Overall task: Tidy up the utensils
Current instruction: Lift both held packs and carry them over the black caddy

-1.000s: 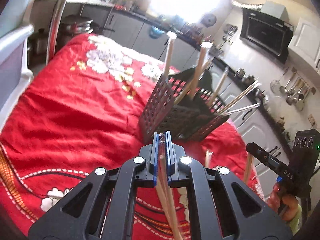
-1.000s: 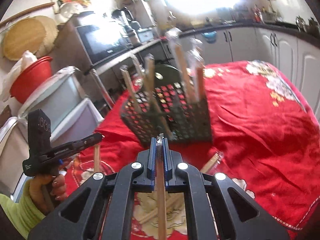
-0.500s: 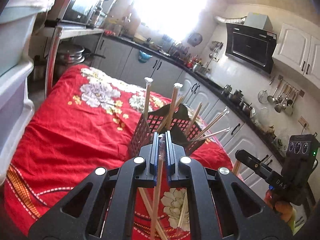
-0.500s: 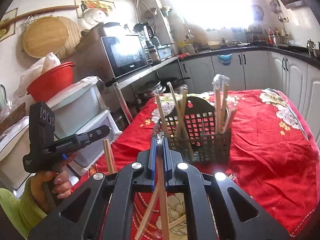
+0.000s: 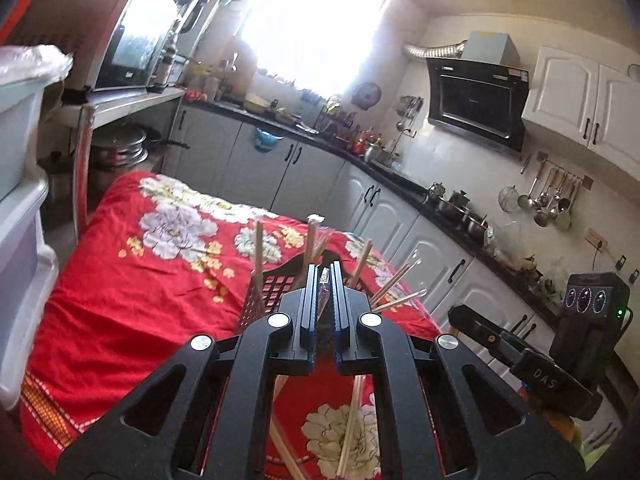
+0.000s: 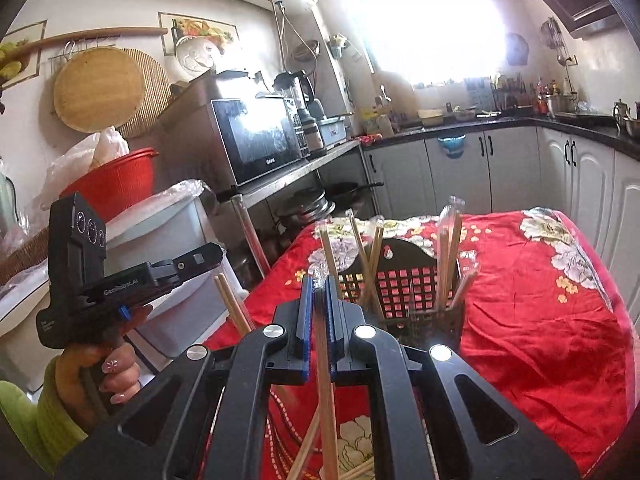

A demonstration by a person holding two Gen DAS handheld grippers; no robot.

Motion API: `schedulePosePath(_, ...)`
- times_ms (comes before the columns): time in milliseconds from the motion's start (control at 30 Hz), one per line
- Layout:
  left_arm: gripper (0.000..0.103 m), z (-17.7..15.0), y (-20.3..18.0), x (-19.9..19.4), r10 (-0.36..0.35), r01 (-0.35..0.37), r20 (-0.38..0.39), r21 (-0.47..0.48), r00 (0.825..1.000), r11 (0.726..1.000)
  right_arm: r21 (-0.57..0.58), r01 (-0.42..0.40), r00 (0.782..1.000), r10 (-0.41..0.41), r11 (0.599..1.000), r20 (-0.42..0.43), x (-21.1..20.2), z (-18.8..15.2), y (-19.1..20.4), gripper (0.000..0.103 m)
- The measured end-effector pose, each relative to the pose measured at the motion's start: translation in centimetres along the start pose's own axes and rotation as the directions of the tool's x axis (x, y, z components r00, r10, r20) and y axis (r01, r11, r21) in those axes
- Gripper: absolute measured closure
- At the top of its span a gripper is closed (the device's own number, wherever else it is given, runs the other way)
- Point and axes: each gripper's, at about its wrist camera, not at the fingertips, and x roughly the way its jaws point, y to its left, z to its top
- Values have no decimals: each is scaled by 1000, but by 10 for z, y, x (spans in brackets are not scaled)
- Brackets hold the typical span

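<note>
My left tongs [image 5: 325,280] were clamped narrow on a wrapped pair of chopsticks [image 5: 323,285], the clear wrapper tip poking up between the blue pads and the wooden ends hanging down below the jaws. My right tongs [image 6: 319,292] were likewise pinched tight on another pair of chopsticks [image 6: 325,380], whose shafts ran down under the fingers toward me.

Just ahead of both tongs and below them stood the black mesh utensil basket [image 6: 400,288] on the red floral tablecloth [image 5: 132,292]. From the left tongs I saw it mostly hidden behind the jaws [image 5: 264,292], with several chopsticks standing in it and leaning out to the right. From the right tongs it sat slightly right of the fingertips, with sticks upright in its left and right compartments.

Loose chopsticks [image 5: 352,420] lay on the cloth beneath the left tongs, near a white flower print.

Off to the left of my right tongs I could see the left hand [image 6: 108,372] in a green sleeve gripping the other handle, sticks dangling below it.
</note>
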Motion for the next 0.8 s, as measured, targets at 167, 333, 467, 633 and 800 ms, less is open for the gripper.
schedulePosePath(167,100,12,-11,0,-28,27,21,25,999,999,-2,10,1000,-10,1000,27,-1,8,-1,97)
schedulePosePath(333,100,23,-24,2,-51,49,30,66,998,997,-5,20,999,-19,1000,46,-2,16,-2,97)
schedulePosePath(467,100,32,-33,5,-69,65,39,94,997,993,-7,32,997,-31,999,67,-2,22,-4,97)
schedulePosePath(633,100,45,-45,8,-80,72,59,133,995,988,-20,45,995,-43,999,87,-1,31,-5,97)
schedulePosePath(800,100,61,-51,11,-88,74,85,153,993,985,-23,56,993,-53,998,106,0,40,-9,97)
